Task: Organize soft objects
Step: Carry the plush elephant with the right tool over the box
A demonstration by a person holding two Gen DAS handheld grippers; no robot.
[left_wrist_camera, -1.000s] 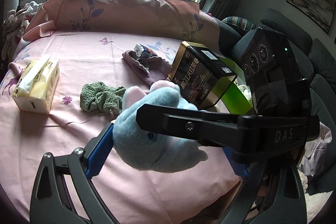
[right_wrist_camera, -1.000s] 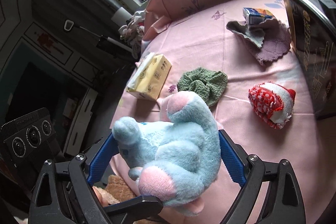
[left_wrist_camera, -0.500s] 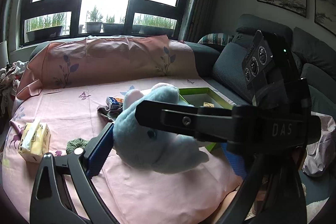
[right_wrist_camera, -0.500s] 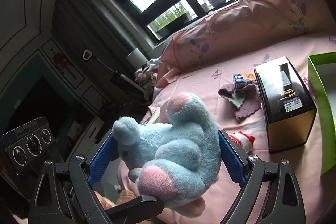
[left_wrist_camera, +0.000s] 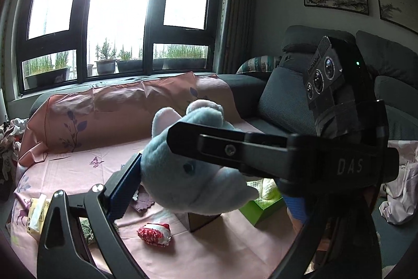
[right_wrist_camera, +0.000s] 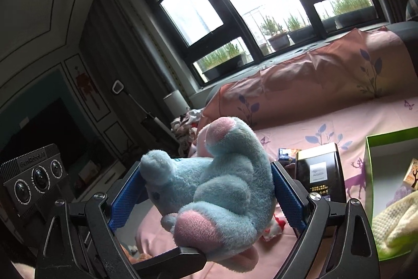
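Item: blue plush elephant, clamped by right claw and left claw; raised off bed since earlier, bound for green box.

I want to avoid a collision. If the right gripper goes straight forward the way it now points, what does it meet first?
The right gripper already holds the blue plush toy, which fills its line. Beyond the toy, the pink sheet over the sofa seat and backrest seems to come next, but depth is hard to judge in this fisheye view.
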